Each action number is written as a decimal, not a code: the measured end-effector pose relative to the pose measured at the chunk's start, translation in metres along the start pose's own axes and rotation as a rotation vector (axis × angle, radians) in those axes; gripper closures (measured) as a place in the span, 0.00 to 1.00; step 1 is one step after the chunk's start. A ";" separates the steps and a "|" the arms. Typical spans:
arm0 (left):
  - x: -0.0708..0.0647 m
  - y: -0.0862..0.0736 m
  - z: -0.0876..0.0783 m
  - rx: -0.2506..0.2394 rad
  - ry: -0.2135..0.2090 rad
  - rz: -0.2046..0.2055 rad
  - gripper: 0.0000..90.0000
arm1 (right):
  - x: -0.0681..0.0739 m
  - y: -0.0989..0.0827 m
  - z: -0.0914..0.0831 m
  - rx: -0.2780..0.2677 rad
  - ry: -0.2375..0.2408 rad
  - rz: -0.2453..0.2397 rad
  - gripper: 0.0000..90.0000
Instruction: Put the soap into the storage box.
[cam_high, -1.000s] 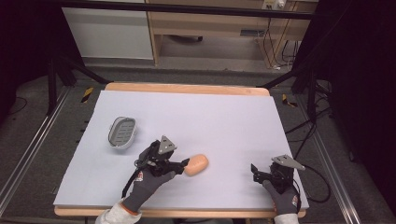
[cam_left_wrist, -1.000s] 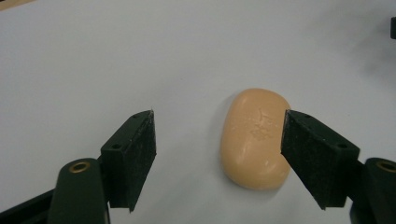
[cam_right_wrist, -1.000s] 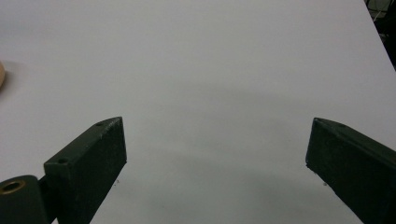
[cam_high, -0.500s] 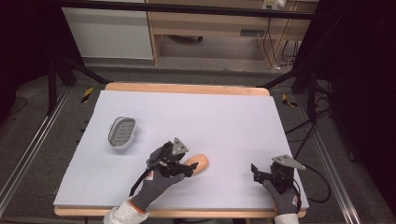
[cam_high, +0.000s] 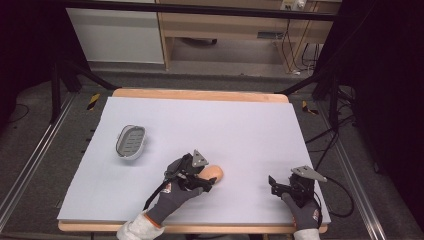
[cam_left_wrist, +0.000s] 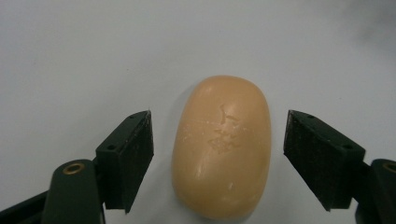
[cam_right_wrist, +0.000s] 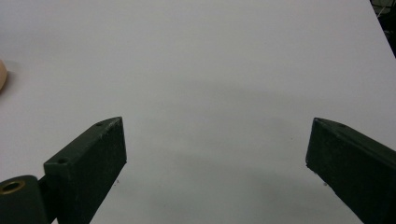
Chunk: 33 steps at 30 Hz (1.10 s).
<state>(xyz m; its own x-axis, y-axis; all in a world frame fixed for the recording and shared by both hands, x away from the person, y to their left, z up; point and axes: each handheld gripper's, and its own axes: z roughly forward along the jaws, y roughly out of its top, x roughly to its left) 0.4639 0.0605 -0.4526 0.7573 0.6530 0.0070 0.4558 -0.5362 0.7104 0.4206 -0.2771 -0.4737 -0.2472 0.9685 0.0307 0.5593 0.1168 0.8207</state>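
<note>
An oval tan bar of soap (cam_left_wrist: 222, 147) lies flat on the white table, seen in the high view as soap (cam_high: 215, 173) near the front middle. My left gripper (cam_high: 206, 181) is open around it, one jaw on each long side with a gap to both. In the left gripper view the left gripper (cam_left_wrist: 218, 161) straddles the bar without touching it. My right gripper (cam_high: 273, 184) rests open at the front right, with bare table between its jaws; the right gripper (cam_right_wrist: 215, 163) holds nothing. A grey soap dish (cam_high: 131, 141) sits at the left.
The white table sheet (cam_high: 210, 125) lies on a wooden-edged table. Cables trail off the right side by the right hand. A shelf unit and dark stands rise behind the far edge.
My left gripper has moved forward to the right, so its open jaws now flank the soap. The right gripper has stayed put.
</note>
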 end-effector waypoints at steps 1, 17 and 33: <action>0.000 0.000 0.001 0.005 0.001 0.004 0.26 | 0.000 0.000 0.000 0.001 0.001 0.003 0.06; -0.002 -0.002 0.017 0.053 -0.004 0.018 0.27 | 0.000 0.000 0.001 0.010 0.008 0.008 0.06; -0.004 -0.002 0.028 0.093 -0.008 0.021 0.31 | 0.000 0.000 0.002 0.018 0.012 0.005 0.06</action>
<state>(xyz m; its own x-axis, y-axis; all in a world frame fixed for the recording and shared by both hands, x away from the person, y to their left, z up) 0.4731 0.0443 -0.4739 0.7708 0.6369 0.0152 0.4809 -0.5972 0.6419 0.4219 -0.2764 -0.4750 -0.2543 0.9662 0.0414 0.5743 0.1164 0.8103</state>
